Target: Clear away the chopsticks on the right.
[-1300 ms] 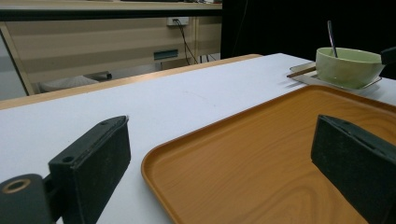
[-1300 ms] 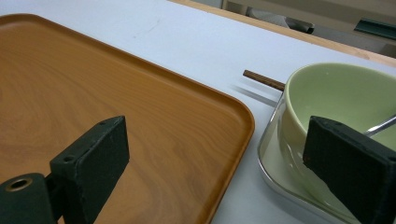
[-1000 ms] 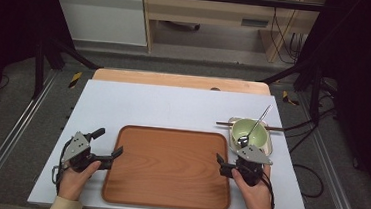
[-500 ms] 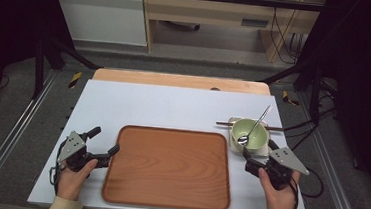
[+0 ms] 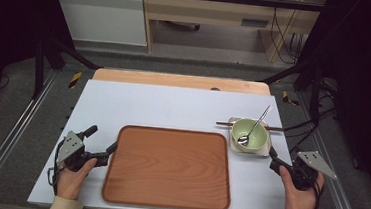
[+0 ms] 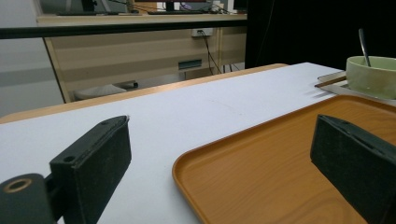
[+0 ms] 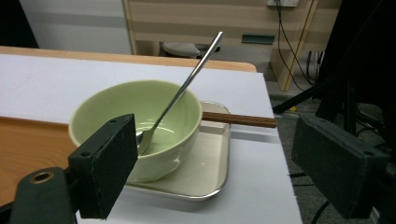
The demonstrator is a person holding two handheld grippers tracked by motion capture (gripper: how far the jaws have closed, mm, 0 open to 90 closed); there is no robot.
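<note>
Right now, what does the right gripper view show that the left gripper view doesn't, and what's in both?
Right gripper view alone: the inside of the green bowl, the spoon's head resting in it, and the square metal dish's near rim. Left gripper view alone: the wooden tray's near-left corner between open jaws. Shared: bowl, spoon handle, brown chopsticks, tray, white table.

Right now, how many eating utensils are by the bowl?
2 that I can see: a spoon leaning inside the green bowl, and a brown chopstick across the metal tray behind it. A second chopstick may be hidden.
</note>
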